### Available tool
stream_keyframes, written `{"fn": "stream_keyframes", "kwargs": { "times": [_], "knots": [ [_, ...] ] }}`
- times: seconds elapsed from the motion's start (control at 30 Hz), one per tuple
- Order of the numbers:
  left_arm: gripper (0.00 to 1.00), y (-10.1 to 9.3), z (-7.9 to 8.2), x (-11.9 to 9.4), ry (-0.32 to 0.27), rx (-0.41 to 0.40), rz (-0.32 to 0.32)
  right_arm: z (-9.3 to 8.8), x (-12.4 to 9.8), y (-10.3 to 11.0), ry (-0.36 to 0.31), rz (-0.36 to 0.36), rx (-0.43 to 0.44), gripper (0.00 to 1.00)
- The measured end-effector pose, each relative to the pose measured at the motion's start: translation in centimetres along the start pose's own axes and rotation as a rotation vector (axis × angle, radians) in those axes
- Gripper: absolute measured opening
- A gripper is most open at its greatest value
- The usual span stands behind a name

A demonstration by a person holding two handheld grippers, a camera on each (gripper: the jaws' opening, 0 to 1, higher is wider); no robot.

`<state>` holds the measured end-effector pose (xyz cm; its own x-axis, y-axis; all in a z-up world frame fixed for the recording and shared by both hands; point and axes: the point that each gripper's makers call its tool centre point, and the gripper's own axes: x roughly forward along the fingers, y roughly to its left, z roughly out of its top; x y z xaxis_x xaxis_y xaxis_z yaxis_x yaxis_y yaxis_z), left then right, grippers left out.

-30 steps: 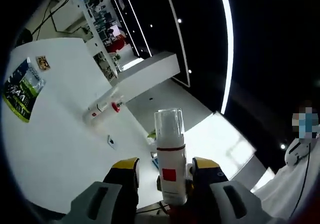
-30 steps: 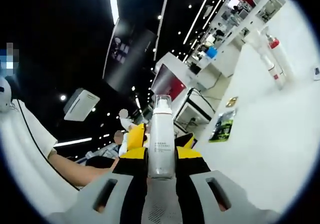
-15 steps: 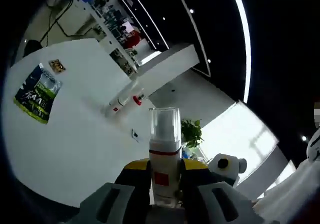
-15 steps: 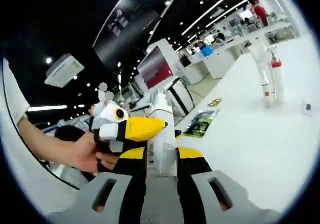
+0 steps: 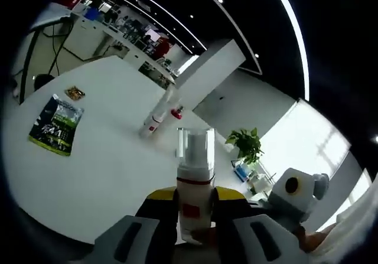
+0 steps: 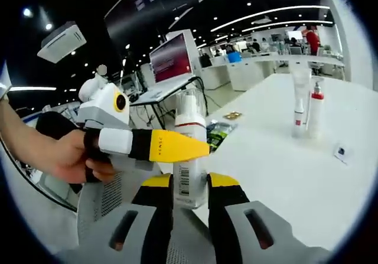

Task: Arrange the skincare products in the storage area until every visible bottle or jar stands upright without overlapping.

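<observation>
My left gripper (image 5: 195,214) is shut on a white bottle (image 5: 194,184) that has a clear cap, a red band and a red square label. My right gripper (image 6: 189,193) is shut on a white bottle with a barcode (image 6: 185,181). The left gripper (image 6: 168,146), held in a hand (image 6: 68,157), reaches in from the left, and its yellow jaw crosses that bottle. Above the jaw a clear-capped top (image 6: 189,106) shows; I cannot tell whose it is. A white tube (image 6: 300,107) and a red-capped bottle (image 6: 316,113) stand upright side by side on the white table (image 6: 283,175).
On the table (image 5: 100,169) lie a green packet (image 5: 56,131), a small brown sachet (image 5: 75,91) and a small tag (image 6: 341,153). The tube (image 5: 155,122) and red-capped bottle (image 5: 176,111) stand at its far edge. The right gripper (image 5: 292,190) shows low right. Desks and a potted plant (image 5: 245,146) stand beyond.
The left jaws, apart a second ago, have closed on the red-label bottle. Both cameras have swung toward level. The left gripper has come across in front of the right gripper's bottle.
</observation>
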<state>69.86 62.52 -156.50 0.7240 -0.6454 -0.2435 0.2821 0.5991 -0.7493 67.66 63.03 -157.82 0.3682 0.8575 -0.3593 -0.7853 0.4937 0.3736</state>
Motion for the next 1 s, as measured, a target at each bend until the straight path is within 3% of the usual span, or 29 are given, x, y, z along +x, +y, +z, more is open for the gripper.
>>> {"fn": "stream_keyframes", "kwargs": {
  "times": [0.13,0.17,0.23,0.33,0.4,0.5,0.6,0.7,0.83,1.0],
  "knots": [
    [0.22,-0.5,0.9,-0.5,-0.021,0.004,-0.095,0.8,-0.5,-0.1,-0.047,0.049,0.12,0.16],
    [0.23,-1.2,1.3,-0.7,-0.035,-0.044,-0.158,1.4,-0.7,0.7,-0.077,0.127,0.202,0.16],
    [0.24,-1.5,1.6,-1.0,-0.026,-0.086,-0.199,1.7,-1.0,0.7,-0.092,0.147,0.243,0.16],
    [0.25,-1.8,1.4,-1.1,-0.001,-0.069,-0.23,1.7,-1.0,1.4,-0.089,0.18,0.221,0.16],
    [0.26,-3.2,1.2,-1.3,0.001,-0.086,-0.285,2.2,-1.3,2.4,-0.106,0.241,0.245,0.16],
    [0.29,-4.1,1.3,-1.7,0.012,-0.156,-0.359,2.8,-1.9,3.8,-0.125,0.356,0.326,0.16],
    [0.29,-5.3,0.9,-2.1,0.047,-0.227,-0.42,2.9,-2.1,4.6,-0.113,0.417,0.36,0.16],
    [0.26,-5.1,1.5,-2.4,0.029,-0.264,-0.416,3.3,-2.2,4.9,-0.124,0.466,0.464,0.16],
    [0.25,-4.1,1.6,-1.9,0.009,-0.293,-0.337,3.6,-1.7,3.7,-0.178,0.357,0.321,0.18],
    [0.24,-3.2,2.3,-1.9,-0.036,-0.248,-0.288,2.3,-0.8,4.2,-0.112,0.289,0.217,0.22]
  ]
}}
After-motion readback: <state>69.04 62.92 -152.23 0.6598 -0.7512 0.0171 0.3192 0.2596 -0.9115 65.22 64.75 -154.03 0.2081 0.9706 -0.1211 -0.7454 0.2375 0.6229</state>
